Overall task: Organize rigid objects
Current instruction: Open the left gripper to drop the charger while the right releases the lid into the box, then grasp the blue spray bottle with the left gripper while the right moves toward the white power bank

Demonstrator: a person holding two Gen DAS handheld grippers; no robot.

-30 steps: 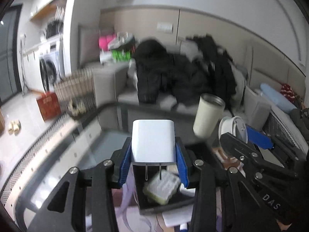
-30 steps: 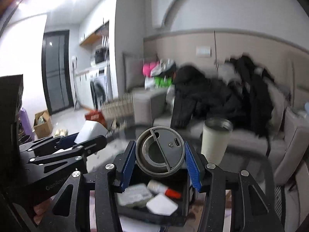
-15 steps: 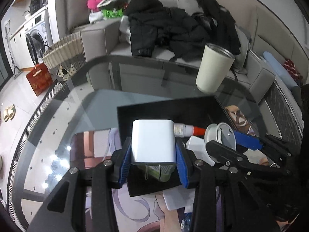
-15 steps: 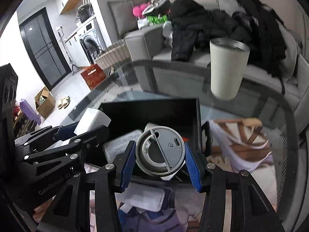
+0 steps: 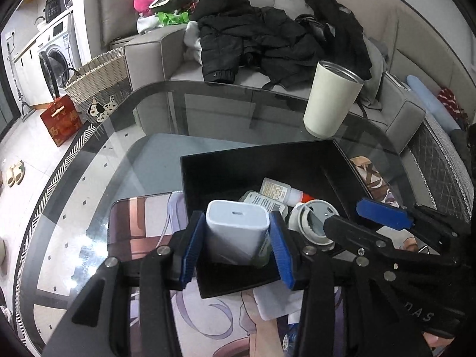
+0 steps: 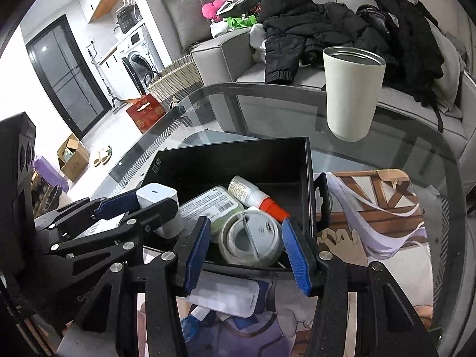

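A black open box (image 5: 255,160) (image 6: 232,157) sits on the glass table. My left gripper (image 5: 236,245) is shut on a white charger (image 5: 236,232) (image 6: 160,202) just above the box's near left corner. My right gripper (image 6: 245,250) is open around a grey cup lid (image 6: 253,241) (image 5: 312,220), which lies in the box with a gap to each pad. A small white bottle with a red tip (image 6: 255,196) (image 5: 282,192) and a flat labelled case (image 6: 208,205) also lie in the box.
A tall cream tumbler (image 5: 330,101) (image 6: 352,95) stands on the glass behind the box. A printed mat (image 6: 380,208) covers the near table. White cards (image 6: 226,297) lie in front of the box. A sofa (image 5: 154,50) with dark coats is beyond.
Both grippers came down over the box. My right gripper opened and the lid now lies in the box. The charger stays held, now tilted with its port face up.
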